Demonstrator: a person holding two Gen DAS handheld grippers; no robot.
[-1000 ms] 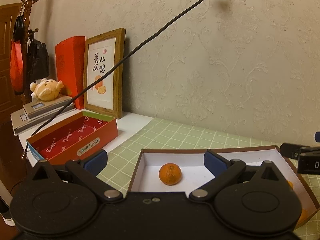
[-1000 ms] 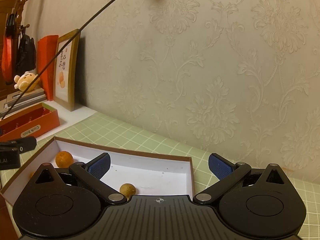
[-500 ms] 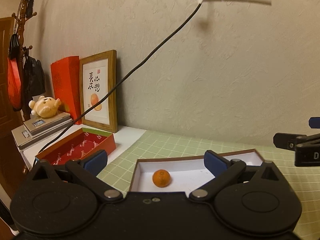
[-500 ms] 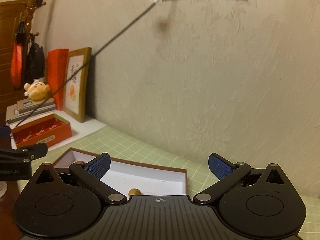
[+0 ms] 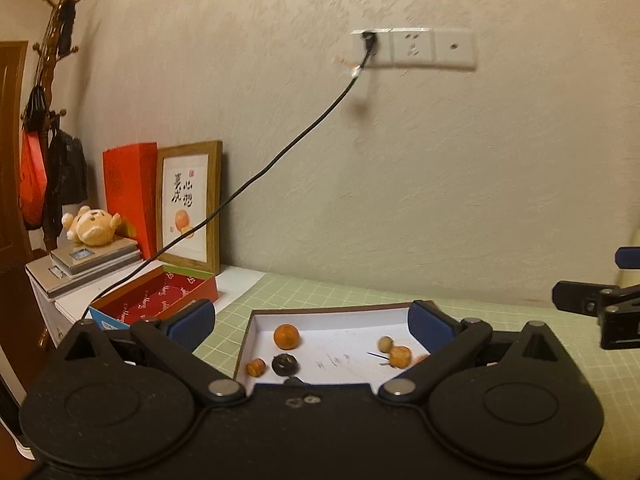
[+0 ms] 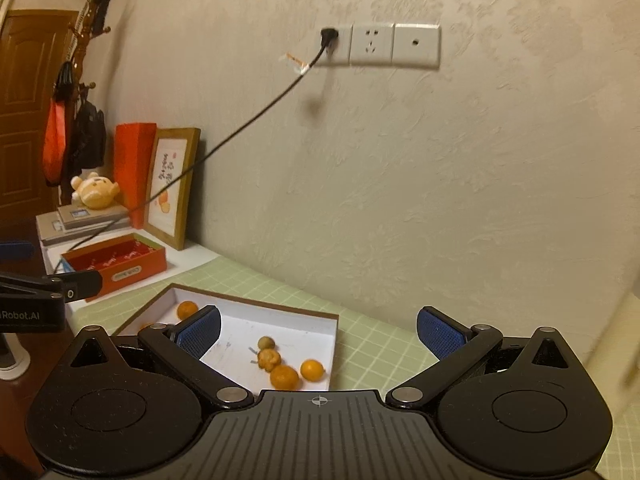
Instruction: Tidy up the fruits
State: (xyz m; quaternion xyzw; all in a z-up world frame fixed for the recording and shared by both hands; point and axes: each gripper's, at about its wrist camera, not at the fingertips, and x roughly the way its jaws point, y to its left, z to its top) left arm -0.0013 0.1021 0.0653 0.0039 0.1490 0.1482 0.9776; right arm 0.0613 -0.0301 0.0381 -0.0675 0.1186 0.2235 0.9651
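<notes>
A shallow white box with a brown rim (image 5: 320,311) (image 6: 256,305) lies on the green grid mat and holds several small fruits. In the left wrist view I see an orange mandarin (image 5: 286,336), a dark fruit (image 5: 285,364), a small orange one (image 5: 256,367) and two more at the right (image 5: 394,352). In the right wrist view mandarins lie near the box's front right corner (image 6: 298,372) and one at its far left (image 6: 187,309). My left gripper (image 5: 310,320) is open and empty above the box's near edge. My right gripper (image 6: 318,330) is open and empty above its right end.
A red open box (image 5: 160,296) (image 6: 116,261) sits left of the mat. Behind it stand a framed picture (image 5: 188,208), a red carton (image 5: 130,196), a plush toy on a scale (image 5: 92,232). A black cable (image 5: 280,156) runs from a wall socket (image 6: 378,45).
Both grippers have pulled back and up from the white box. More of the box's floor and more fruits now show, and the wall socket has come into view. Both stay open.
</notes>
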